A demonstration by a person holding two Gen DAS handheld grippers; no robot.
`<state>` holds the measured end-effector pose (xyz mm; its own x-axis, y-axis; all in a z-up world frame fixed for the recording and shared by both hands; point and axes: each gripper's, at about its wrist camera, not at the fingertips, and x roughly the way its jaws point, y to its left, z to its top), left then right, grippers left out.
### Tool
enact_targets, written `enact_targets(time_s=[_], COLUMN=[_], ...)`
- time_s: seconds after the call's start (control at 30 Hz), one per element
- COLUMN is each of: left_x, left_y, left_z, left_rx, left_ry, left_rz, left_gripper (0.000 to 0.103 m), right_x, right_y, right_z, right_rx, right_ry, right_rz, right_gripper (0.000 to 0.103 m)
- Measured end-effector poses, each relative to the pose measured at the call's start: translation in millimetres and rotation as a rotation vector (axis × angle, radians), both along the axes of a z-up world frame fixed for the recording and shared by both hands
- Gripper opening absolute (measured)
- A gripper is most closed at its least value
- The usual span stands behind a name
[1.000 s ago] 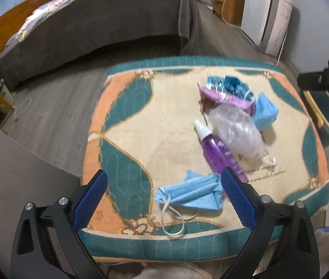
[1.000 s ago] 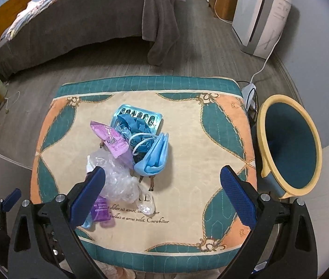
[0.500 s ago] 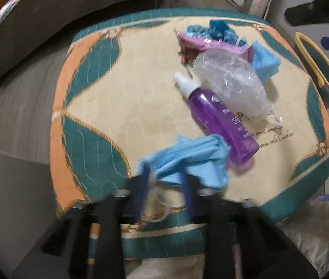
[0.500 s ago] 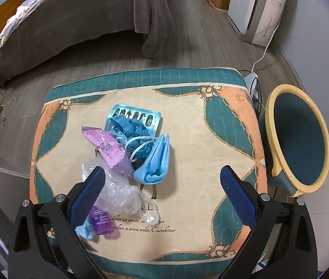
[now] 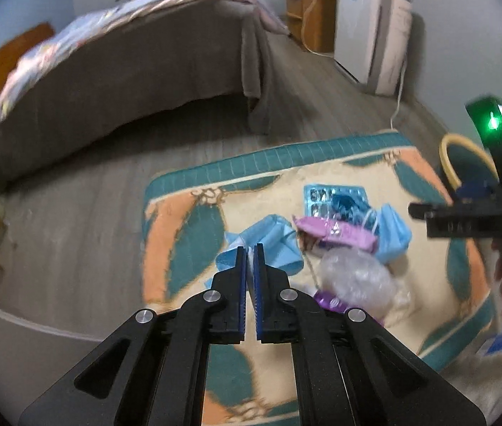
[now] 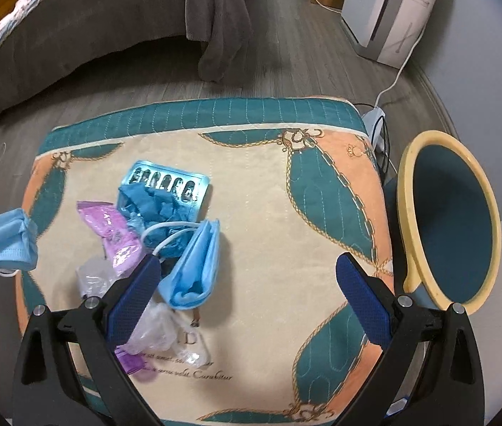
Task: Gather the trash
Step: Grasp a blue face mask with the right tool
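Left gripper (image 5: 250, 248): jaws clamped on a blue face mask (image 5: 272, 245), lifted clear of the worktop (image 6: 268, 220), frame centre. Right gripper (image 6: 247, 277): jaws wide apart, nothing between the pads, over the trash pile. Second blue mask (image 6: 194, 269), purple wrapper (image 6: 112, 230), clear plastic (image 6: 94, 277): mid-left. Bin (image 6: 492, 227): right edge, beside the worktop.

I'm in a bedroom at home: bed (image 5: 119, 81) w/ grey blanket, wood-plank floor (image 6: 286, 60), wooden nightstand (image 5: 313, 17) by the wall, white appliance (image 6: 389, 10) plugged in nearby.
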<state>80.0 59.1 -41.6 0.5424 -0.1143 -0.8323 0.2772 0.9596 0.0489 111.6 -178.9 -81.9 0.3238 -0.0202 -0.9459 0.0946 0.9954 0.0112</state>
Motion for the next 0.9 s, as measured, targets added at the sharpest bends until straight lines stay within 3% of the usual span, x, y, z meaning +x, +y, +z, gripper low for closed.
enact_targets(time_s=[0.13, 0.33, 0.53, 0.6, 0.63, 0.7, 0.9], left_x=[13, 20, 17, 17, 16, 16, 15], left_y=[-6, -10, -11, -10, -11, -10, -10], left_z=[-1, -5, -5, -5, -5, -3, 8], left_rx=[-0.003, -0.006, 0.022, 0.030, 0.035, 0.040, 0.014], left_ry=[-0.017, -0.004, -0.018, -0.019, -0.021, -0.027, -0.058], left_rz=[-0.007, -0.002, -0.018, -0.018, -0.017, -0.016, -0.007], left_gripper=[0.005, 0.005, 0.005, 0.005, 0.005, 0.005, 0.005], right_x=[6, 7, 5, 4, 4, 3, 2], right_y=[-1, 9, 27, 31, 32, 30, 4], right_z=[-11, -35, -49, -50, -48, -40, 6], right_rx=[0.010, 0.167, 0.224, 0.215, 0.212, 0.204, 0.256], right_ry=[0.019, 0.090, 0.158, 0.162, 0.160, 0.140, -0.012], right_rz=[0.004, -0.018, 0.008, 0.023, 0.032, 0.031, -0.033], right_gripper=[0.097, 0.093, 0.054, 0.032, 0.026, 0.019, 0.016])
